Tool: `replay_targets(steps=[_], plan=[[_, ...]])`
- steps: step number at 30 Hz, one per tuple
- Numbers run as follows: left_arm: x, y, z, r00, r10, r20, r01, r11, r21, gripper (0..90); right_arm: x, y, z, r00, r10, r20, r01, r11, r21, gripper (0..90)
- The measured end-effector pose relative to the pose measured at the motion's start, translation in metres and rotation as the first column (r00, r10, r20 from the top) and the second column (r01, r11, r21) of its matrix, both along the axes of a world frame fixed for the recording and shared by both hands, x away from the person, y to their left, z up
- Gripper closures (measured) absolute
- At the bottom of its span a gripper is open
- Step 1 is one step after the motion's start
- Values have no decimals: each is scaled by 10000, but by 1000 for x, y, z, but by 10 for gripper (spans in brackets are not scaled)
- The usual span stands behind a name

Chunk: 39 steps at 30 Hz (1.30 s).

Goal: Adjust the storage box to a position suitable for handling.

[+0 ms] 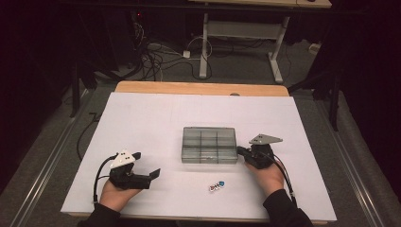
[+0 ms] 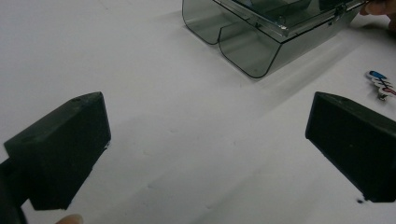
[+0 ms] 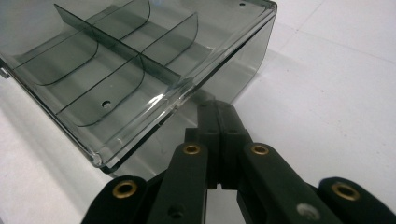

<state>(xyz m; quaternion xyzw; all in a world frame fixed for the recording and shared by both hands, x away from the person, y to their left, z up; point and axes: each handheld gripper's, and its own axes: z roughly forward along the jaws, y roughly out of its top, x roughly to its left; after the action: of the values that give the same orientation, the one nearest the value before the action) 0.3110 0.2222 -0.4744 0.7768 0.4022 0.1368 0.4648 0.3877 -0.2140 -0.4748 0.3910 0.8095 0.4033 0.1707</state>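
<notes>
On the white table, right in the middle, sits the smoky clear organizer box, the kind with little divided compartments, lid down as far as I can tell. My right gripper is clenched tight with nothing between the jaws, and the tips are parked right at the box's right end wall, touching or near enough that I can't call it. From the right gripper view the closed tips sit low against the side of the box, under the lid's edge, so my guess is I'm about to nudge it or pry at the lid. My left gripper is spread wide open, holding nothing, hovering well off to the left of the box and pointed at it.

Progress-wise: basically the start. All the compartments I can see look empty. A small blue, red and white trinket lies on the table just in front of the box, untouched. So opening the box and dealing with that little piece are both still ahead, I reckon.
</notes>
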Motion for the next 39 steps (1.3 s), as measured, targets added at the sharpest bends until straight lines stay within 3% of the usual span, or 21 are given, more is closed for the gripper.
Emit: replay_targets(steps=[18, 30, 32, 36, 39], plan=[[-2, 1, 2, 10000, 17, 86, -17, 10000, -75, 0, 2, 19, 0, 9998, 194, 5, -194, 9998, -74, 900], [-1, 1, 1, 10000, 1, 23, -1, 9998, -176, 19, 11, 22, -2, 9999, 107, -66, -108, 9998, -139, 900], [-2, 2, 1, 10000, -45, 57, 47, 9993, -365, 82, 14, 22, -3, 9999, 100, -69, -102, 9998, -171, 900], [-5, 1, 3, 9998, 97, 184, -88, 9989, -468, 530, 15, 22, -2, 9998, 130, -121, -131, 9998, -133, 900], [-2, -4, 1, 9997, 232, 45, -231, 9994, -250, 729, 12, 21, 0, 9998, 212, -41, -213, 9997, -111, 900]])
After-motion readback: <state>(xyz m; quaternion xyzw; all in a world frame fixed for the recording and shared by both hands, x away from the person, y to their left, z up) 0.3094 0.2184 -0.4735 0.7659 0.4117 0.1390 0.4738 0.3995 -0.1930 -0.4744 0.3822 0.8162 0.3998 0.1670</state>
